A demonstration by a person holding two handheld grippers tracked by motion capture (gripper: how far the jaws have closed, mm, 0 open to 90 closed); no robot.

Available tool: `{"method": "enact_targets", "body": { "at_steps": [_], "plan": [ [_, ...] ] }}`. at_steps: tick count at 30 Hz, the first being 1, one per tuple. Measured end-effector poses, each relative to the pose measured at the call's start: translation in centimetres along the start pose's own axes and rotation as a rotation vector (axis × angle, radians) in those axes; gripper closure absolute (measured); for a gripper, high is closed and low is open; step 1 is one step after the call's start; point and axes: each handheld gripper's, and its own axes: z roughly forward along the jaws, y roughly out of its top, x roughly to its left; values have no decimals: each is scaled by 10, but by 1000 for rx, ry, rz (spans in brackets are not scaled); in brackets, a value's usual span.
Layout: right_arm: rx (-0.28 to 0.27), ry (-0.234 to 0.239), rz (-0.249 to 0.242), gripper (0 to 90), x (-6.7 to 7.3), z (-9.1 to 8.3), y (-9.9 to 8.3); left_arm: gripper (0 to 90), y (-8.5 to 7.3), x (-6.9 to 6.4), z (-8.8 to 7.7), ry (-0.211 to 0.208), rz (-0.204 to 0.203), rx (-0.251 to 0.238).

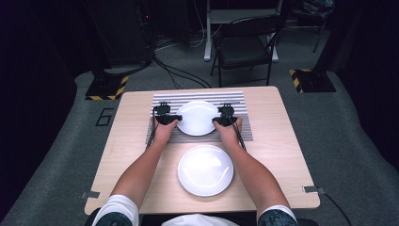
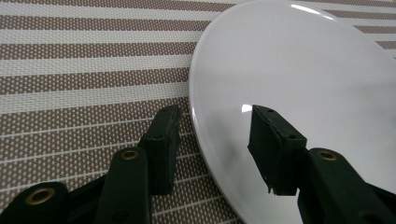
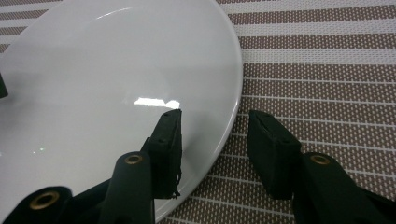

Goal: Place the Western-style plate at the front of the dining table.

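Plates first: 2 white ones on the light wooden desk (image 1: 127,155). The far plate (image 1: 197,117) sits on a brown-and-white striped placemat (image 1: 202,96) toward the back of the desk, and the near plate (image 1: 205,169) lies on bare wood closer to the person, well apart from both grippers. The left gripper (image 1: 175,117) is at the far plate's left edge and the right gripper (image 1: 217,120) at its right edge, so the plate sits between the 2 hands, forearms coming in from the bottom of the high view. In the left gripper view the far plate (image 2: 299,93) is flat on the placemat (image 2: 84,70), and the left gripper (image 2: 217,144) has its fingers about halfway open, straddling the rim: 1 finger over the mat, the other over the white surface, with no pad pressing on the rim. Same story in the right gripper view: the right gripper (image 3: 215,149) has 1 finger over the plate (image 3: 116,79) and 1 over the placemat (image 3: 327,70), gap clearly visible on both sides of the rim, so nothing is actually gripped. A black folding chair (image 1: 244,47) stands on the floor beyond the desk.
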Motion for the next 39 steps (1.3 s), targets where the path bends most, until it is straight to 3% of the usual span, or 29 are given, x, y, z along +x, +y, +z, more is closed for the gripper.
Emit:
{"method": "enact_targets", "body": {
  "at_steps": [11,17,27,39],
  "plan": [
    [-15,19,6,550,0,-13,0,517,2,-1,-16,-14,10,-26],
    [-27,41,-16,549,1,-23,-2,517,-1,-3,-21,-8,15,-30],
    [-49,42,-28,549,-5,-34,-2,517,-5,1,-26,-7,23,-17],
    [-68,59,-20,549,-17,-51,-4,517,-4,2,-45,-11,27,-33]
  ]
}}
